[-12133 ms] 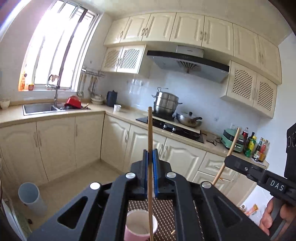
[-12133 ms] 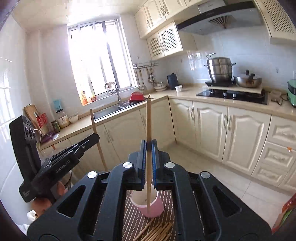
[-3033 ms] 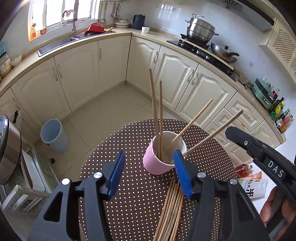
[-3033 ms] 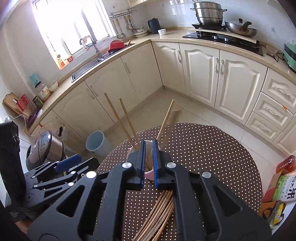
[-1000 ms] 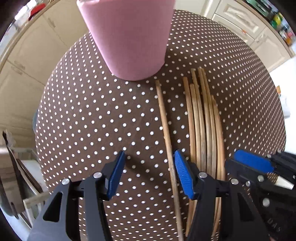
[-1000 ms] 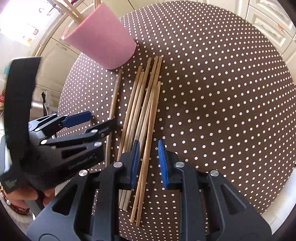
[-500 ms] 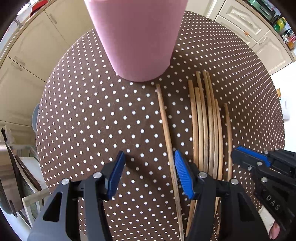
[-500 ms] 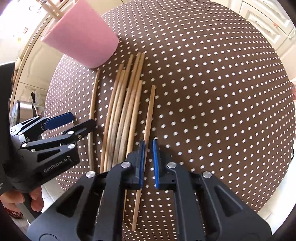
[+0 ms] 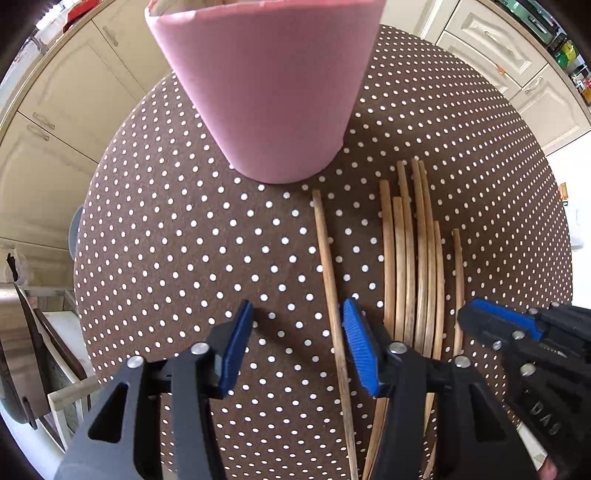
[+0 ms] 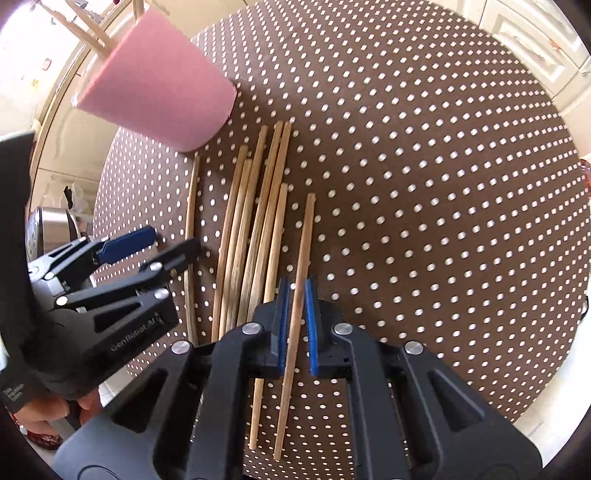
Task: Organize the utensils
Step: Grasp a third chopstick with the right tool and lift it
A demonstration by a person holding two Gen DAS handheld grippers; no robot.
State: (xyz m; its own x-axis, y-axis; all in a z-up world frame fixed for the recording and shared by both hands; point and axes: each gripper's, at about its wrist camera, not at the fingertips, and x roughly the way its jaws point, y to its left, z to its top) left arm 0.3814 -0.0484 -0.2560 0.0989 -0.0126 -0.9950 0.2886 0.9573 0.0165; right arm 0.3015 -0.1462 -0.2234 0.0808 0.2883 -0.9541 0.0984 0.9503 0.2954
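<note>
Your right tool [image 10: 295, 325]: blue pads drawn in on a single chopstick [image 10: 300, 280] with slim gaps showing each side, so whether they actually pinch it you cannot tell. That stick runs from 6 o'clock, below the pads, up toward 12 o'clock, lying apart from the rest on the desk [image 10: 443, 184].

Your left tool [image 9: 295, 347]: pads spread wide, gripping nothing. A lone chopstick [image 9: 330, 288] passes between them, just inside the right-hand pad, running from 6 o'clock up toward 12 o'clock.

Chopstick bundle [image 10: 255, 221]: roughly half a dozen pale wooden sticks lying side by side and touching, at 11 o'clock from your right tool and at 2 o'clock from your left tool.

Pink cup [image 9: 266, 85]: upright on the desk at 12 o'clock from your left tool, near the far ends of the sticks. In the right wrist view it sits at 10 o'clock, with chopsticks [image 10: 88, 27] standing out of its mouth.

Desk: round, covered in brown cloth with white polka dots.

Writing: "GenRobot.AI" on the left tool's body in the right wrist view; "DAS" on the right tool's body in the left wrist view.

Surroundings: cream kitchen cabinets [image 9: 74, 110] beyond the desk edge.
</note>
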